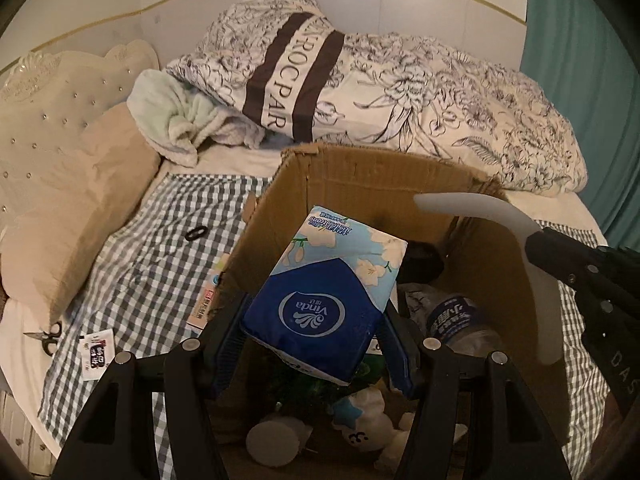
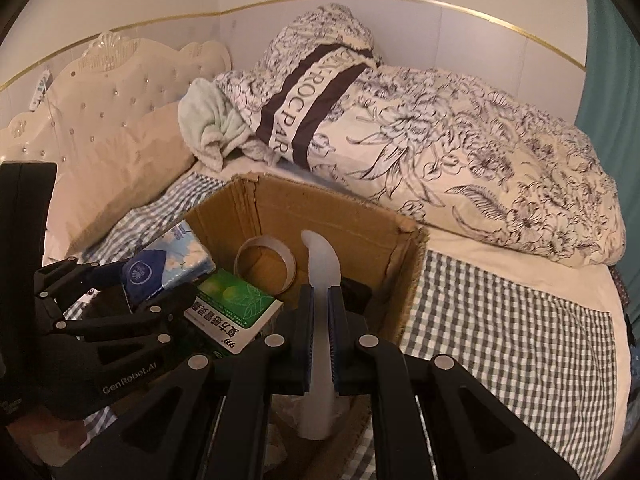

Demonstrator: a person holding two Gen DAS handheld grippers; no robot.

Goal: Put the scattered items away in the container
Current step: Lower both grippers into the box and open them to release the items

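Both loads hang over the cardboard box (image 1: 360,172) at frame centre, ready to drop: left tool (image 1: 316,344) pinches the tissue pack (image 1: 324,292), right tool (image 2: 320,336) pinches the white curved piece (image 2: 322,280).

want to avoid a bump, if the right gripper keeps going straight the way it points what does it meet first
Probably the far wall of the cardboard box. The right gripper, shut on the white curved stick, points over the open box at that wall; the stick's tip would likely touch first, though depth is unclear.

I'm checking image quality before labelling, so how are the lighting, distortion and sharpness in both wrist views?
Left wrist: dim warm light, strong fisheye bend, dark corners; the tissue pack is sharp and the cardboard box floor murky. Right wrist: same bend; the white curved tool looks soft close up.
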